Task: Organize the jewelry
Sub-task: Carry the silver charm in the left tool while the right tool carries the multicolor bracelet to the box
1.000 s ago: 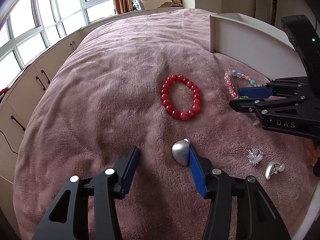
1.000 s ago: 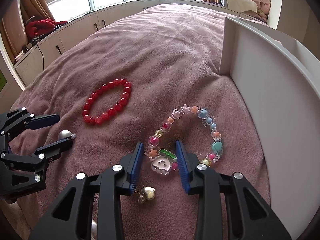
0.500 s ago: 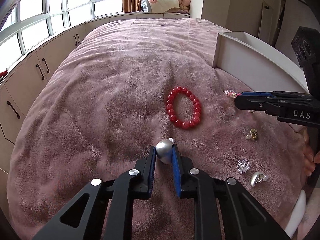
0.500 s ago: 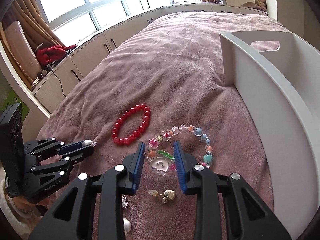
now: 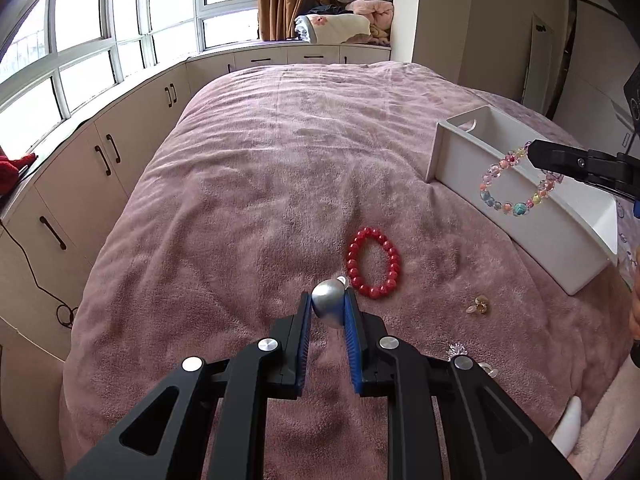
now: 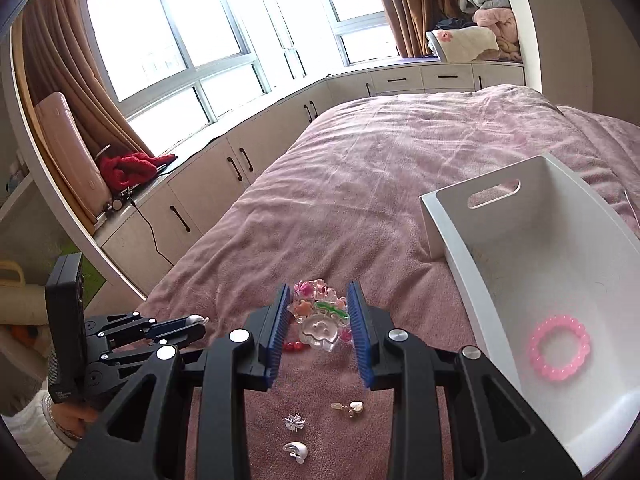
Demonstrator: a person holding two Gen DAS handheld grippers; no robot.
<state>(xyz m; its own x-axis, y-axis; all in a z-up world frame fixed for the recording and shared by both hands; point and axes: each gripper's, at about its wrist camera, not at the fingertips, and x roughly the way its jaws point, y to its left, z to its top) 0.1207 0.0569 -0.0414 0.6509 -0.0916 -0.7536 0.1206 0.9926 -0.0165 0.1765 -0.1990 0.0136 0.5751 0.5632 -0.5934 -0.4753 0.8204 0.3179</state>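
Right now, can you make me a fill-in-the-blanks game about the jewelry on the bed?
1. The left gripper holds a ____ earring.
2. The bracelet inside the white tray is ____.
3. The red bracelet lies on the ____.
4. The right gripper holds a colorful ____.

Answers: silver; pink; bed; bracelet

Each camera sits on a gripper, looks down its fingers, and both see the pink bed [image 5: 260,184] and white box [image 6: 472,288].

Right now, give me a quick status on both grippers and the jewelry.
Left gripper shut on silver earring. Right gripper shut on colorful bracelet. Red bracelet on bed; pink bracelet in white tray. Nothing blocking.
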